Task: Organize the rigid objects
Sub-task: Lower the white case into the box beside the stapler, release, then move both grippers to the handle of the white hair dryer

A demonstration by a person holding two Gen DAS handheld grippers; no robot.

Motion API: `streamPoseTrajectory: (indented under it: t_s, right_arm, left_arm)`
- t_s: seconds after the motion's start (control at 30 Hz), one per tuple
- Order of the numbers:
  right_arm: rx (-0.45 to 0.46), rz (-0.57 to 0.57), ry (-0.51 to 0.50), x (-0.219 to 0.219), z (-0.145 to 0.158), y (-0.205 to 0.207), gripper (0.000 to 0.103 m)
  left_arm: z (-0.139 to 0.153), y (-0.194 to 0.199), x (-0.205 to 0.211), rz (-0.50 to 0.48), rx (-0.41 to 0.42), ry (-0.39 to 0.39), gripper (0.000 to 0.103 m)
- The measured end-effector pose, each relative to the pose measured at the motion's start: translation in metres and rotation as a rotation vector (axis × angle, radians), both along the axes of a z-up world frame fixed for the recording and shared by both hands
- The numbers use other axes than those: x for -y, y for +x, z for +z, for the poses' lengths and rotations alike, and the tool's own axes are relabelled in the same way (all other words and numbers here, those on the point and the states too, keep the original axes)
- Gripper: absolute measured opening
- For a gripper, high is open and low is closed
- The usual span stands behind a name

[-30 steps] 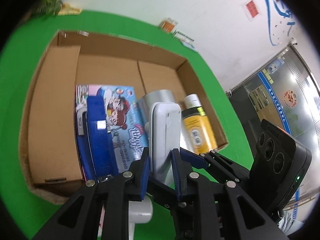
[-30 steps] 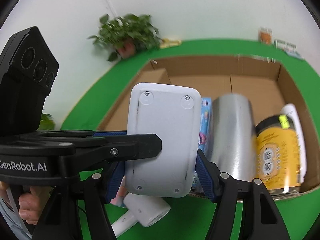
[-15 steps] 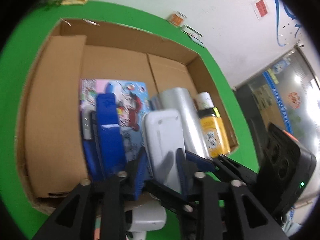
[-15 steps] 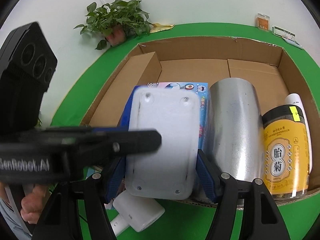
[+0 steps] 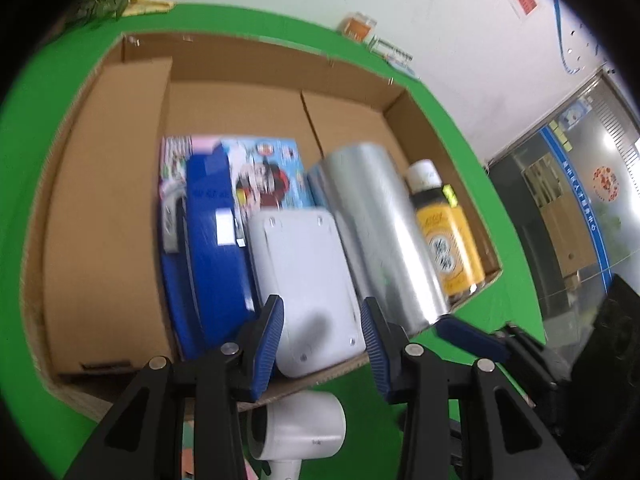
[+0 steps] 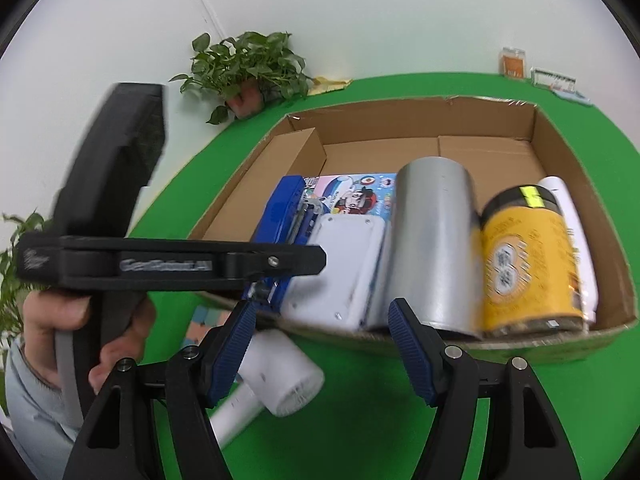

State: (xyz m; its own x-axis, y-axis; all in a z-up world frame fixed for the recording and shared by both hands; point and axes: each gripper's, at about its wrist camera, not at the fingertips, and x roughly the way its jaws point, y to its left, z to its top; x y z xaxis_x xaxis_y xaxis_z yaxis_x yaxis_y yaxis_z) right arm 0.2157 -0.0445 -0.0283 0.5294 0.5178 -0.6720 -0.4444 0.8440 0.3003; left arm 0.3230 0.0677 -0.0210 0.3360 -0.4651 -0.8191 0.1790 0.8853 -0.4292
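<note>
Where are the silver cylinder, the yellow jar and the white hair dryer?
silver cylinder (image 6: 434, 240): right wrist view, middle of its shiny side wall.
yellow jar (image 6: 528, 264): right wrist view, yellow label on its side.
white hair dryer (image 5: 298, 426): left wrist view, its round barrel, on the green surface outside the box.

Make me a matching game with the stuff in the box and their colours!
Things:
1. flat case
2. big can
3. jar
4. stapler

Colours:
A. yellow with a black lid
B. blue
C. white
D. shiny silver

Pairs: 1-C, 2-D, 3-A, 4-B
</note>
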Motion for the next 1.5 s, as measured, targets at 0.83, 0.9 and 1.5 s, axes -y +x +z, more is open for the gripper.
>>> streamPoseTrajectory:
  t_s: [0.83,0.9,1.5]
  right_arm:
    - [0.134,0.15,0.037,0.021,-0.015,-0.104,0.102]
    - [0.113,0.197,0.023,0.022,-0.022,-0.114,0.102]
    - [0.065,0.204,-0.107,0.094,-0.039,-0.144,0.102]
  left_arm:
    - [0.01,-0.162,-0.048,0.294,0.224,0.148,0.101]
    - [-0.014,-0.166,-0.048,0.289,0.145,0.084,0.099]
    - [-0.049,-0.165,0.029,0.057,-0.034,-0.212,0.06]
